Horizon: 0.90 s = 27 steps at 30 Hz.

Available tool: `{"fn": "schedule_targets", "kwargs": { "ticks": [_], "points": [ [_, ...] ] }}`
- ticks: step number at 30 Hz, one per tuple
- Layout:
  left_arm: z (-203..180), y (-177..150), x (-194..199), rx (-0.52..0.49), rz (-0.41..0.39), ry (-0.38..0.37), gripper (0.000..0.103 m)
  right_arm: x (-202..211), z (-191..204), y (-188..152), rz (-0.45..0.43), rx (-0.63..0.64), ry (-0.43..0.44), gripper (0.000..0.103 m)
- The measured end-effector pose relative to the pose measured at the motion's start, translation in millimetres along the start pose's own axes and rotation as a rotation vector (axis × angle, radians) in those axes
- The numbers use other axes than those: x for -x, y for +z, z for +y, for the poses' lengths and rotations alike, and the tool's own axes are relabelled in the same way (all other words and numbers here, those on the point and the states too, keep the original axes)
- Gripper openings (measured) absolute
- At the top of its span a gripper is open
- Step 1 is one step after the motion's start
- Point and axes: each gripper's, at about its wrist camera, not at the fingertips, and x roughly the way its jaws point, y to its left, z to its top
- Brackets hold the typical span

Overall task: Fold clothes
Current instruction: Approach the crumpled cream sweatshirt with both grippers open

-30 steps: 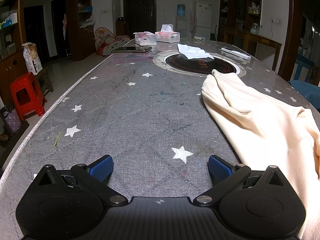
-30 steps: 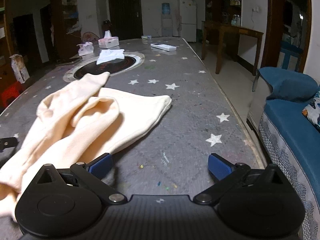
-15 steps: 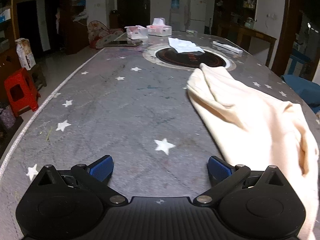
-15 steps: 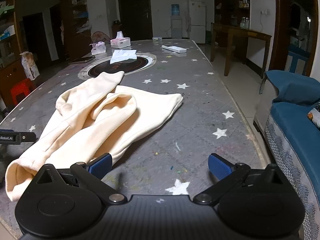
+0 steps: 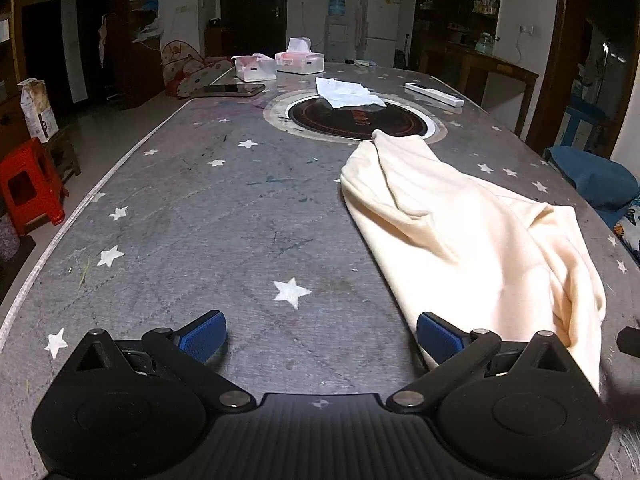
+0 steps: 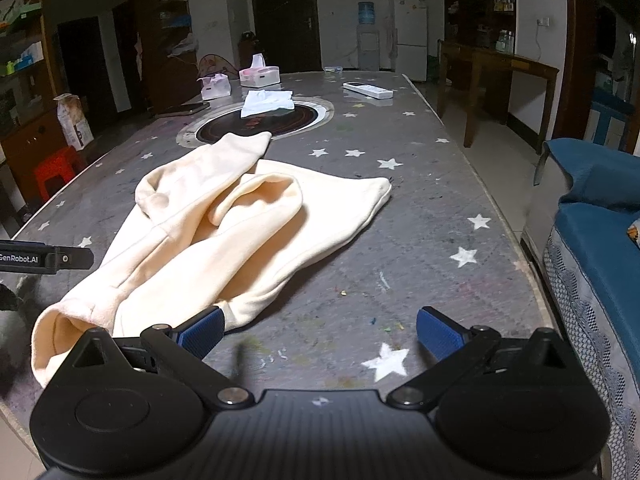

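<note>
A cream garment lies rumpled on the grey star-patterned table, its sleeves bunched and one end reaching the round black hotplate. In the left wrist view it lies to the right. My left gripper is open and empty over bare table, its right fingertip beside the garment's near edge. My right gripper is open and empty, its left fingertip just at the garment's near hem. The left gripper's side shows at the left of the right wrist view.
A white cloth lies on the hotplate. Two tissue boxes, a phone and a remote sit at the far end. A blue sofa stands right of the table, a red stool left.
Both grippers have pulled back toward the table's near edge and stayed open. More of the garment's near end is now in the right wrist view. The garment has not moved.
</note>
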Motion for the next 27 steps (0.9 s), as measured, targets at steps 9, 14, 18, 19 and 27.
{"fn": "schedule_targets", "kwargs": {
  "ticks": [9, 14, 18, 19, 27],
  "points": [
    [-9, 4, 5, -0.010, -0.004, -0.024, 0.103, 3, 3, 1, 0.003, 0.007, 0.015, 0.103],
    [-15, 9, 7, -0.015, 0.003, -0.040, 0.103, 5, 4, 1, 0.003, -0.004, 0.030, 0.102],
    [-18, 11, 10, -0.014, 0.005, -0.057, 0.103, 6, 9, 1, 0.012, 0.003, 0.040, 0.102],
    [-18, 11, 11, -0.009, 0.008, -0.057, 0.103, 6, 11, 1, 0.016, 0.009, 0.037, 0.102],
    [-18, 2, 16, 0.044, 0.041, -0.057, 0.103, 15, 16, 1, -0.002, -0.069, 0.041, 0.103]
  ]
}}
